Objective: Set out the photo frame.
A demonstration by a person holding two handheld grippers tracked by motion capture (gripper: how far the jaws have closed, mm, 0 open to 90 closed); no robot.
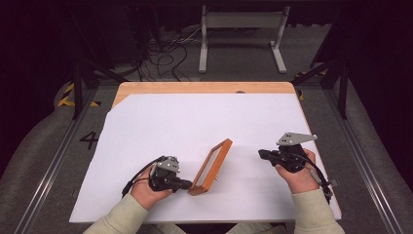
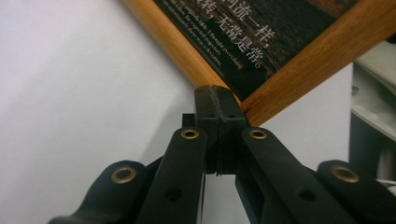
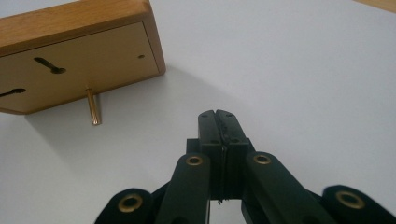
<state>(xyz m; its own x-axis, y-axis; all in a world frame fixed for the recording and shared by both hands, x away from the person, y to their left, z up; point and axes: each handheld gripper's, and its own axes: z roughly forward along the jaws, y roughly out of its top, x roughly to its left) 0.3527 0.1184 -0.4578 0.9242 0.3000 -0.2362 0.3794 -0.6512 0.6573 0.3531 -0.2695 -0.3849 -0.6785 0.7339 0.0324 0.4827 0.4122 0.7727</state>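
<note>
I hold a claw in each hand over the white sheet (image 1: 160, 122) that covers the wooden table (image 1: 204, 87). My left gripper (image 1: 187, 184) sits at about seven o'clock on the sheet, its tip pointing toward three o'clock. Its jaws are pressed fully together with nothing between them, and their tip meets the near corner of the wooden picture frame (image 1: 211, 166); I cannot tell whether it truly touches or stops just short. In the left gripper view the same shut tip (image 2: 218, 100) lies right at the corner where two wooden rails of the frame (image 2: 299, 56) join, with dark printed text behind the glass.

The frame stands tilted on its edge near the sheet's middle, at about six o'clock, running from that near corner up toward one o'clock.

My right gripper (image 1: 262, 154) rests at about four o'clock, pointing toward nine o'clock, well apart from the frame. Its jaws are likewise closed tight on nothing. In the right gripper view its tip (image 3: 217, 116) aims across bare sheet, with the frame's back (image 3: 79, 70) and a small brass peg (image 3: 93, 107) at eleven o'clock.
</note>
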